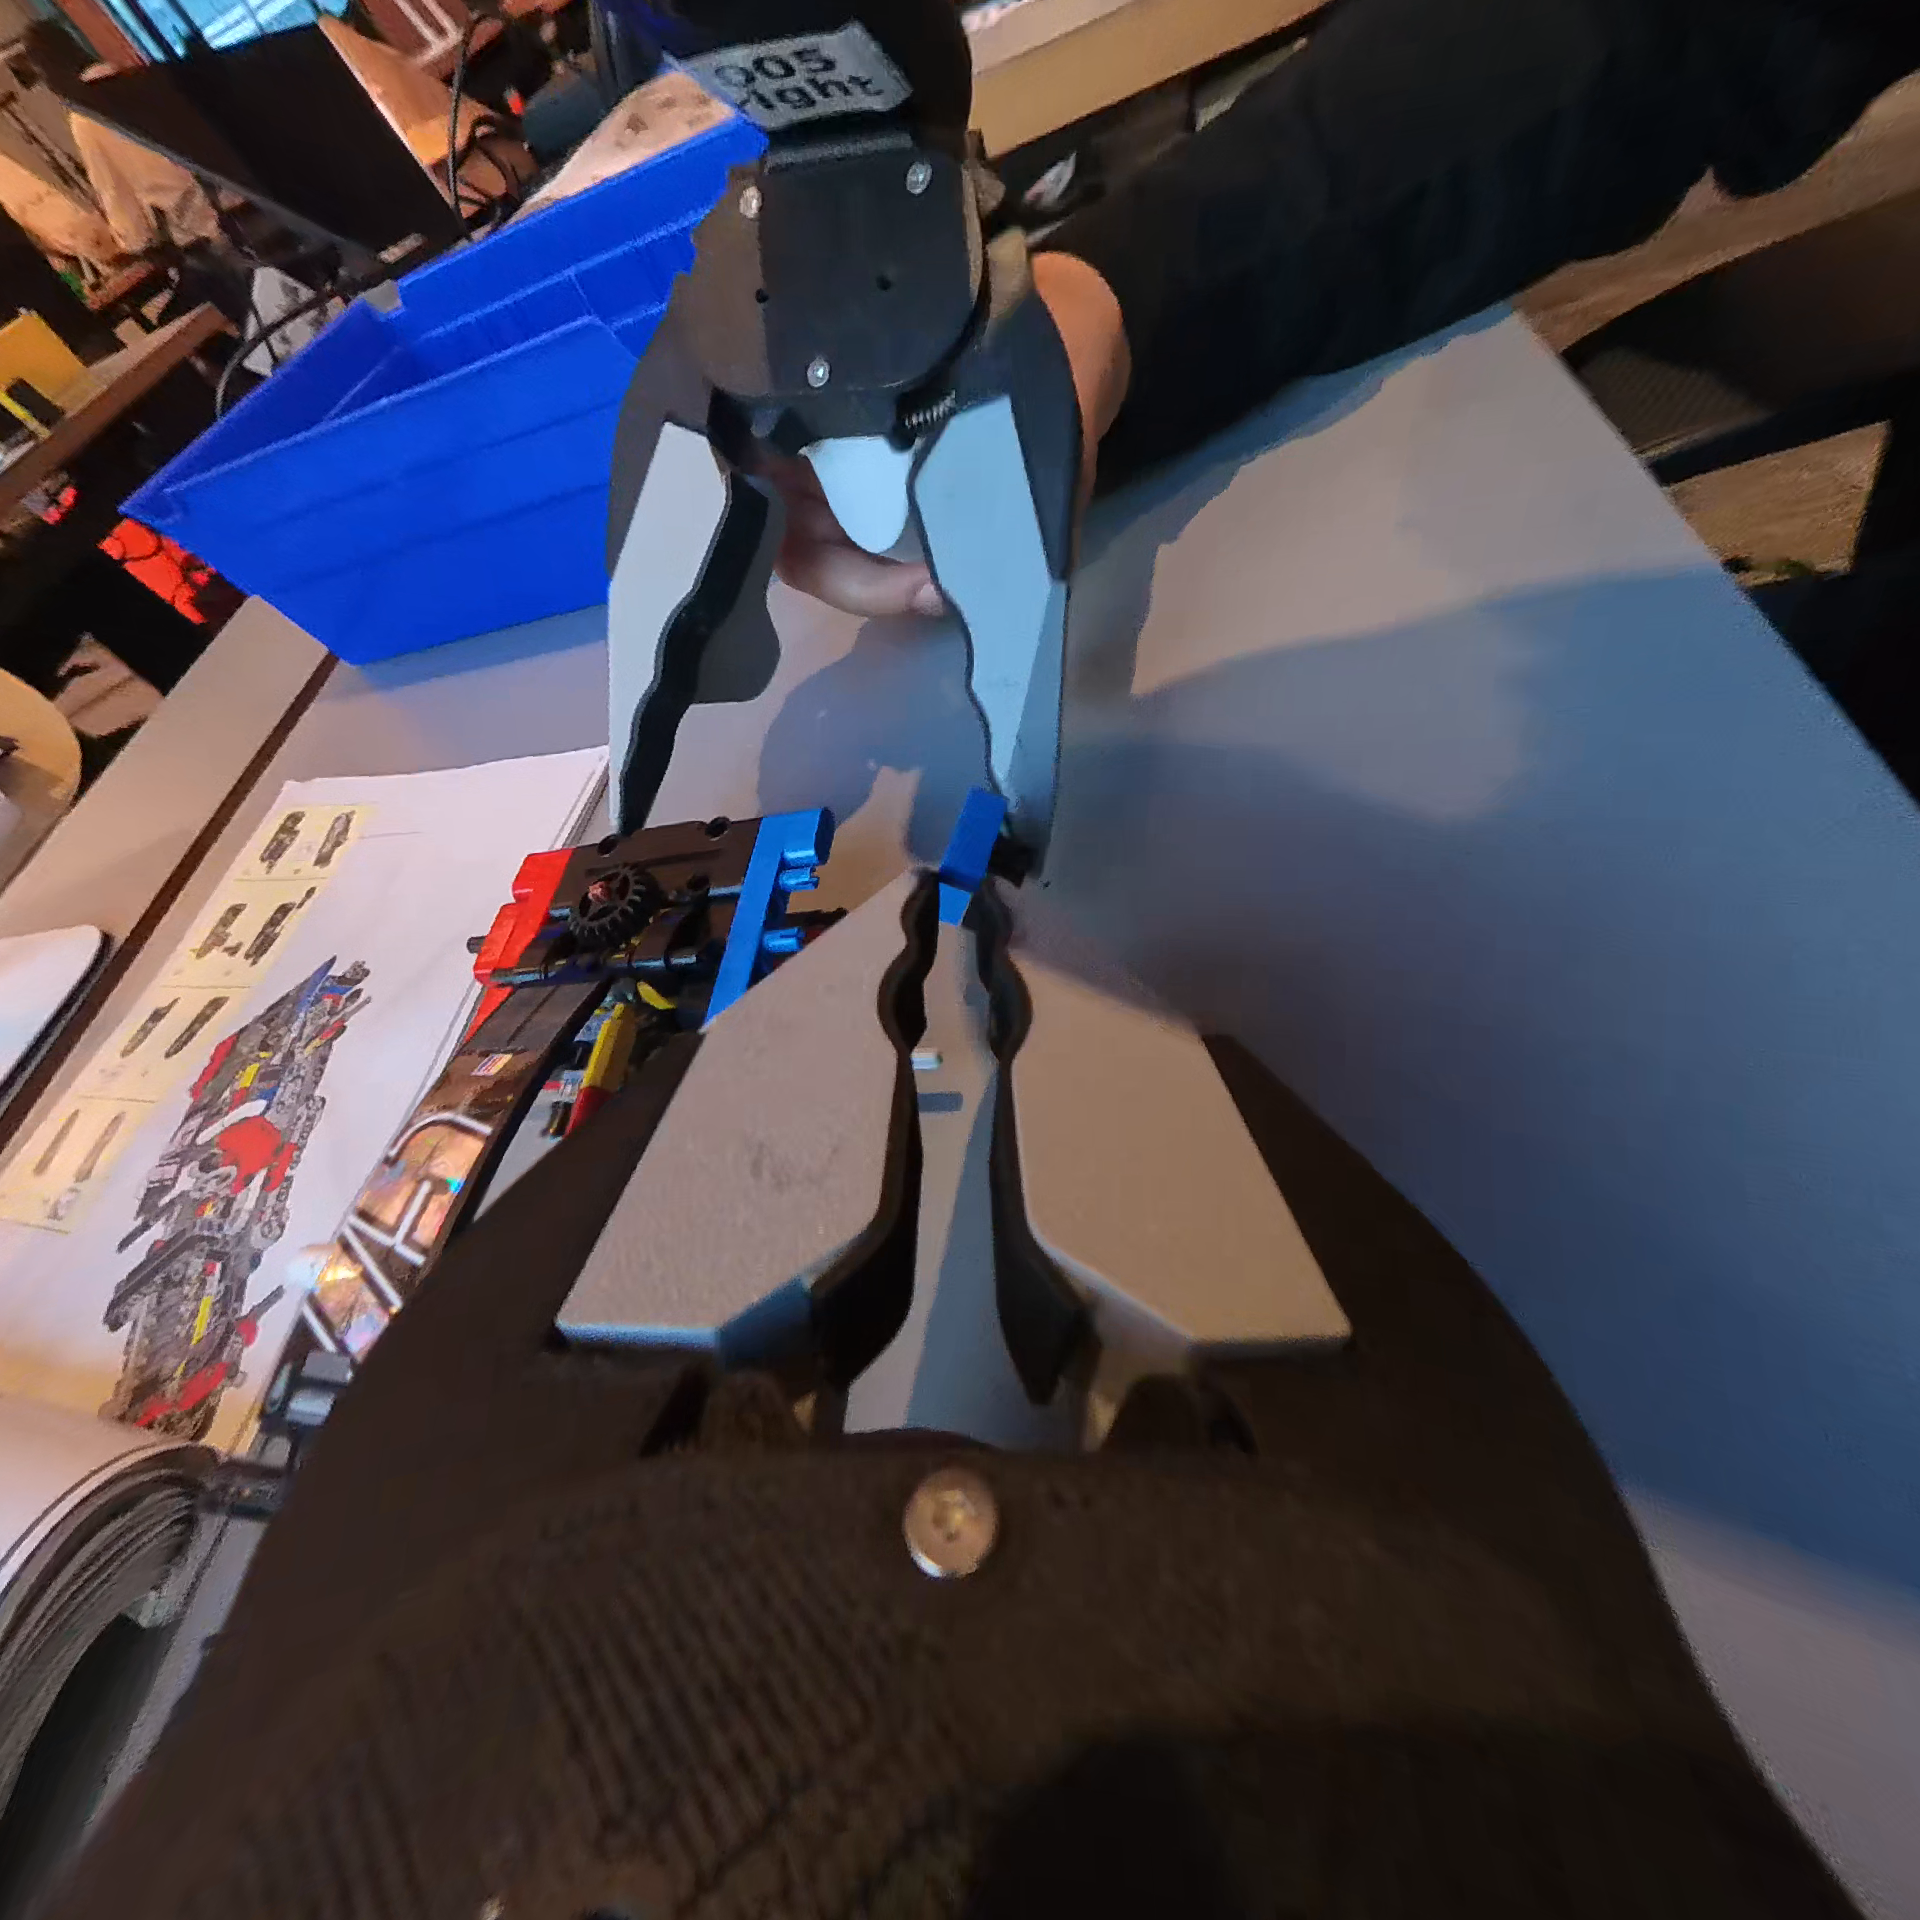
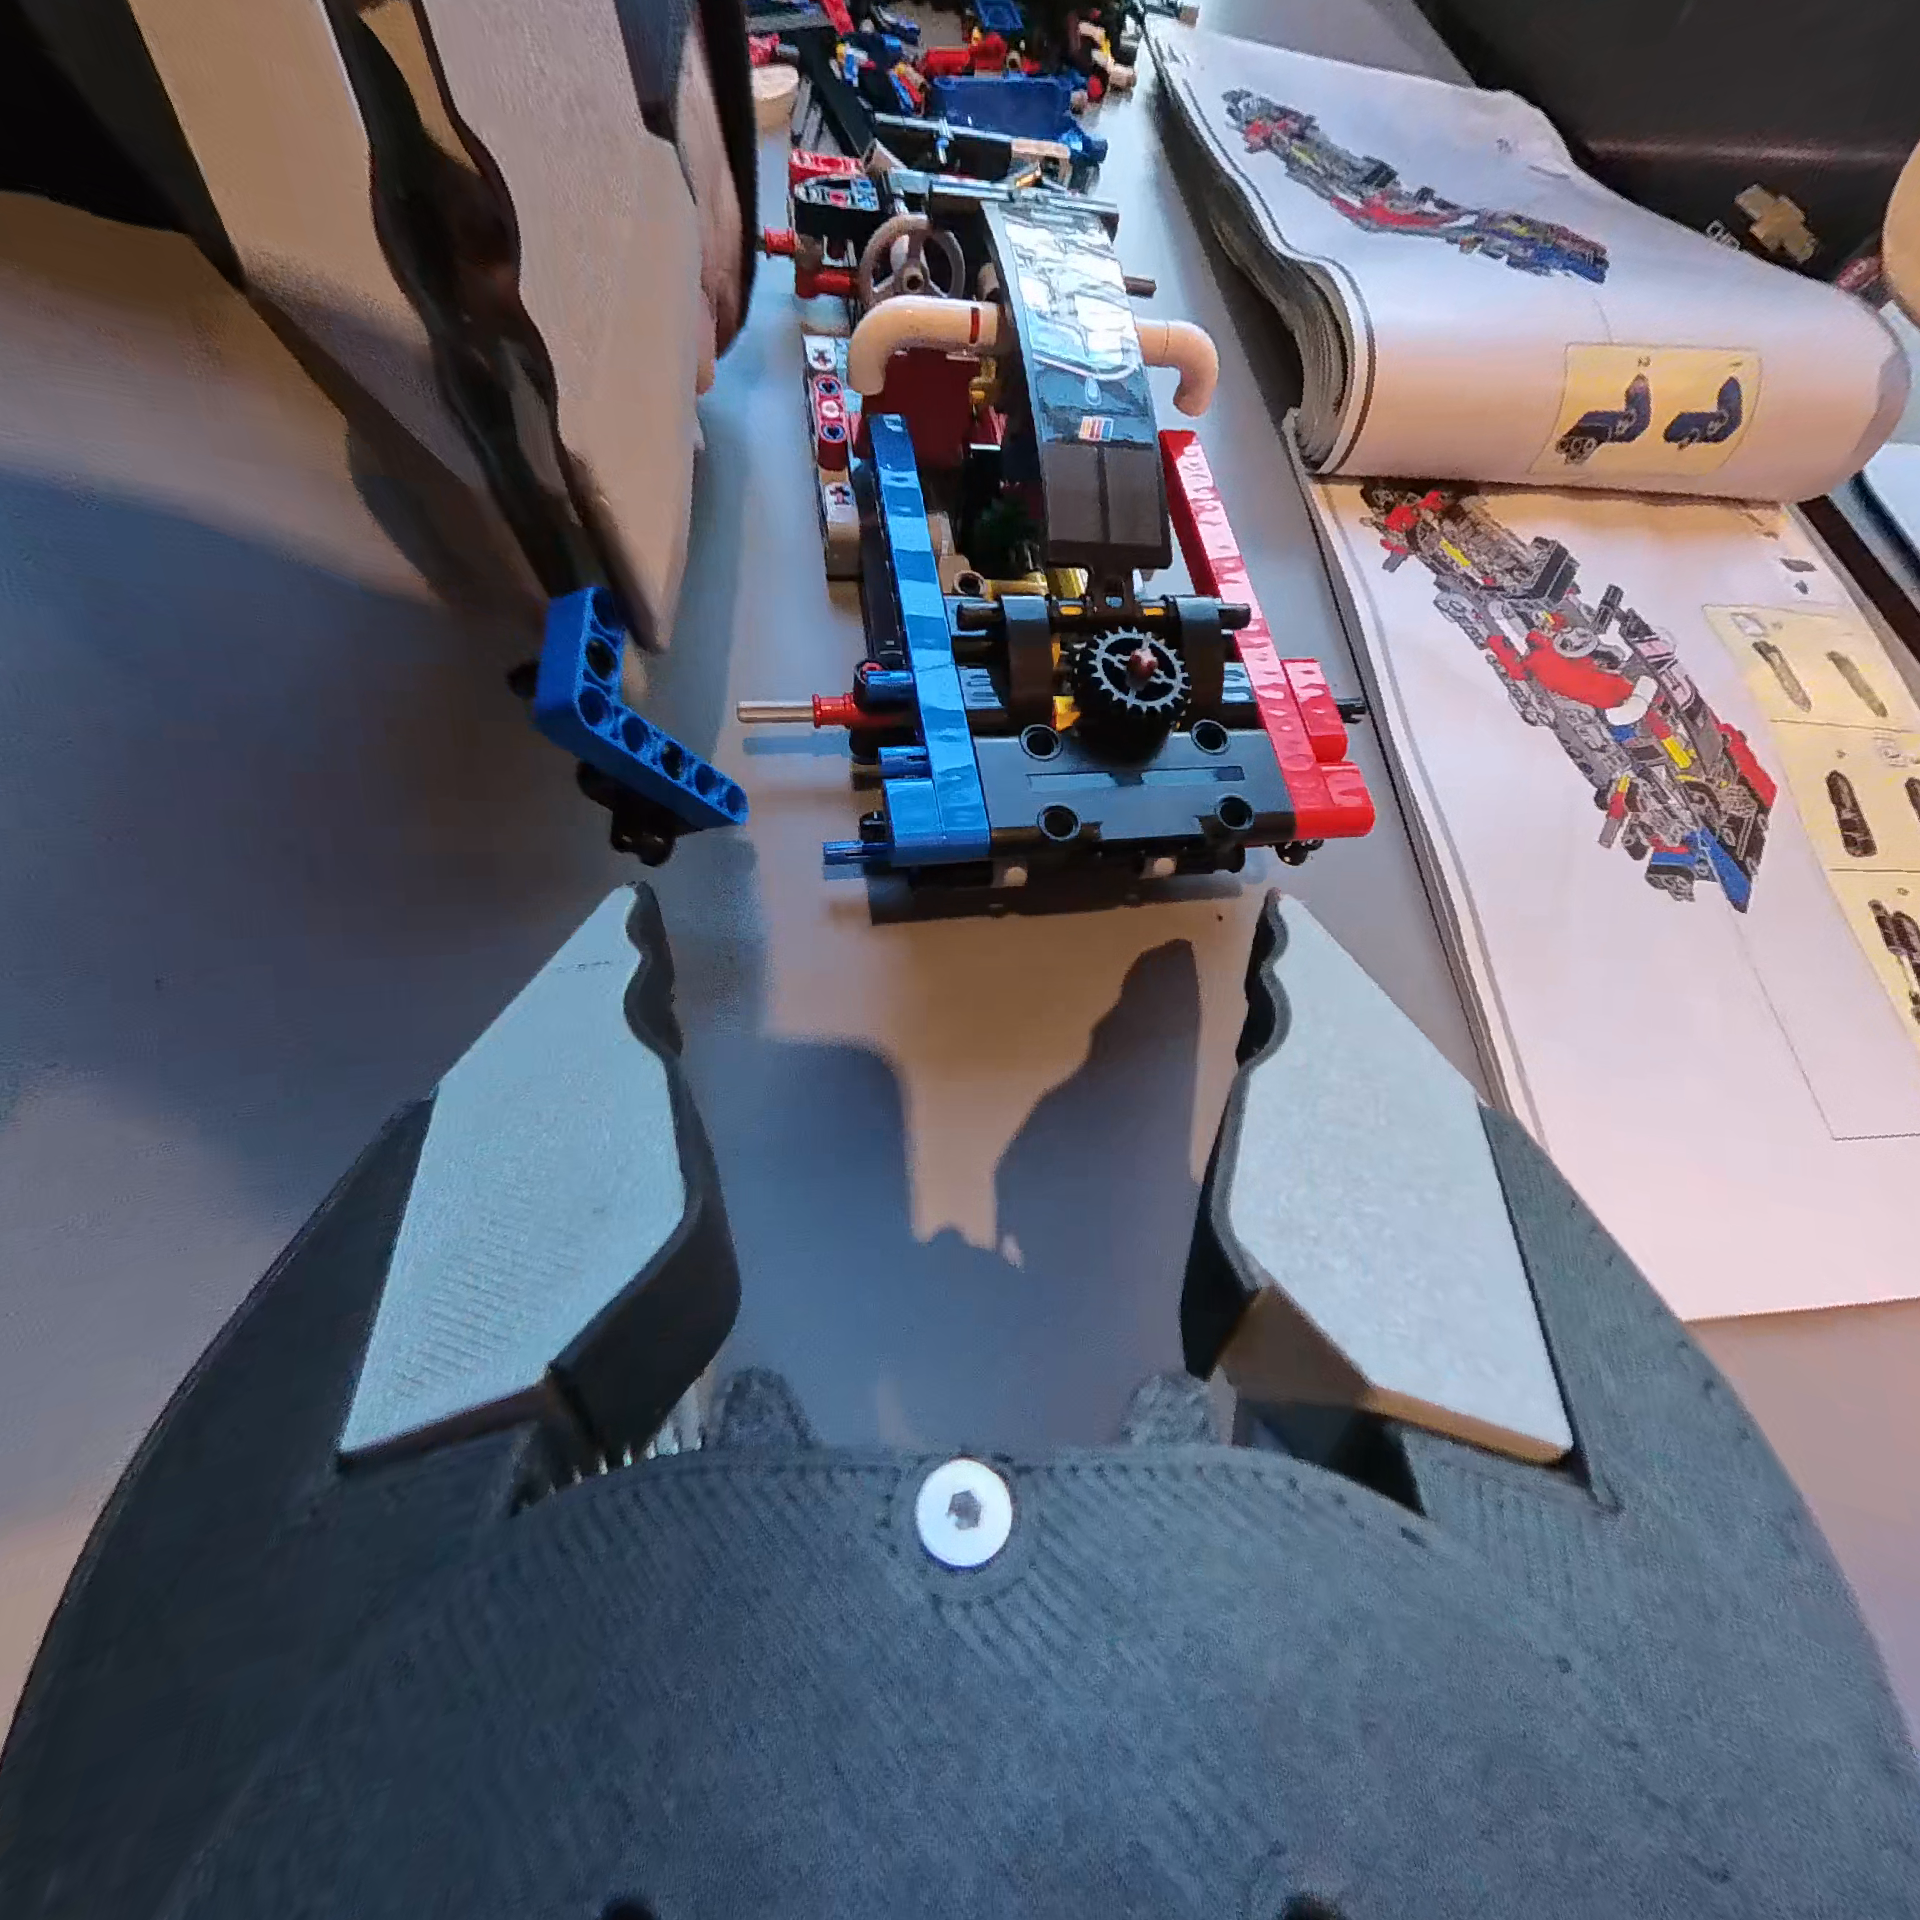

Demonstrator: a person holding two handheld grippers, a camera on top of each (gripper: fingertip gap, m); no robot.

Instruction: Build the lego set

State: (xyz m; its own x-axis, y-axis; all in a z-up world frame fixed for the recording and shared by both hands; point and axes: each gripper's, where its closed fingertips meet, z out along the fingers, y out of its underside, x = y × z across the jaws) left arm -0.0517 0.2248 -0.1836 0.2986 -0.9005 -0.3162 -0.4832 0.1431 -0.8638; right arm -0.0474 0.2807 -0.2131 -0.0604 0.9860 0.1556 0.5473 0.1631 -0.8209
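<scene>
My left gripper [image 1: 956,914] is shut on a blue angled beam [image 1: 971,852] with round holes and holds it tilted just above the grey table. In the right wrist view the beam [image 2: 623,717] hangs from the left gripper [image 2: 613,623], left of the model, with black pins on its lower side. The part-built Lego chassis [image 2: 1091,727] has a blue left rail, a red right rail and a black gear; it also shows in the left wrist view [image 1: 665,914]. My right gripper [image 2: 956,909] is open and empty, just short of the chassis' near end, and faces the left wrist view [image 1: 821,831].
An open instruction booklet [image 2: 1610,831] lies right of the chassis, and shows in the left wrist view [image 1: 260,1039]. A pile of loose Lego pieces [image 2: 935,62] lies beyond the chassis. A blue bin [image 1: 416,468] stands at the table's far side. A hand [image 1: 862,571] holds the right gripper.
</scene>
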